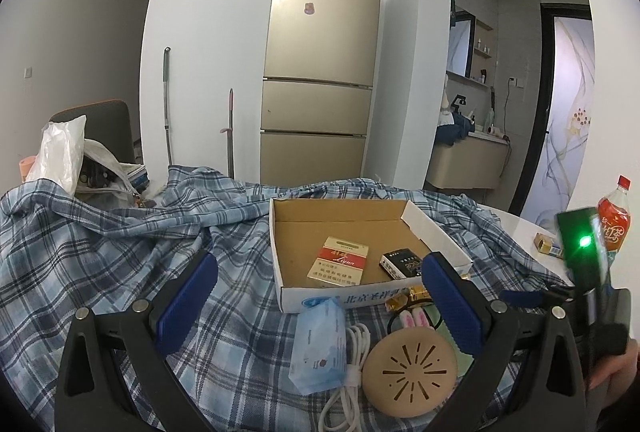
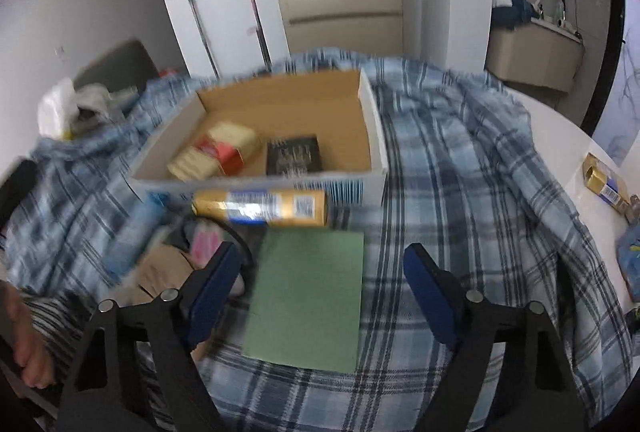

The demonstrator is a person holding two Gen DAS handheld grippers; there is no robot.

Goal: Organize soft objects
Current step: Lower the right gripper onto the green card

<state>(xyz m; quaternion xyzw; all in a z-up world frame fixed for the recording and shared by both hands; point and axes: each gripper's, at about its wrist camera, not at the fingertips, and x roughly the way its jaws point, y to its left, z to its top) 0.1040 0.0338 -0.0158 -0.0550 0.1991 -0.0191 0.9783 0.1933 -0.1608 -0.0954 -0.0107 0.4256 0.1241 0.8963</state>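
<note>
- While the plaid cloth (image 1: pixel 120 252) covers most of the tabletop (image 2: pixel 560 136), a shallow cardboard box (image 1: pixel 416 222) sits on it, holding a red-and-white cigarette pack (image 1: pixel 338 262) and a dark pack (image 1: pixel 402 262).
- The left gripper (image 1: pixel 320 302) has its blue fingers (image 1: pixel 186 306) spread wide, gripping nothing.
- Between those fingers, on the cloth, lie a blue tissue packet (image 1: pixel 320 346), a coiled white cable (image 1: pixel 348 384) and a round beige disc (image 1: pixel 410 372); none touches a pad.
- The right gripper (image 2: pixel 316 296) is open, nothing clamped.
- A flat green sheet (image 2: pixel 308 296) lies on the cloth between the right fingers (image 2: pixel 430 296), clear of both pads.
- A gold tube (image 2: pixel 260 208) lies just beyond the sheet, against the box front.
- The right view is blurred; items left of the sheet cannot be identified.
</note>
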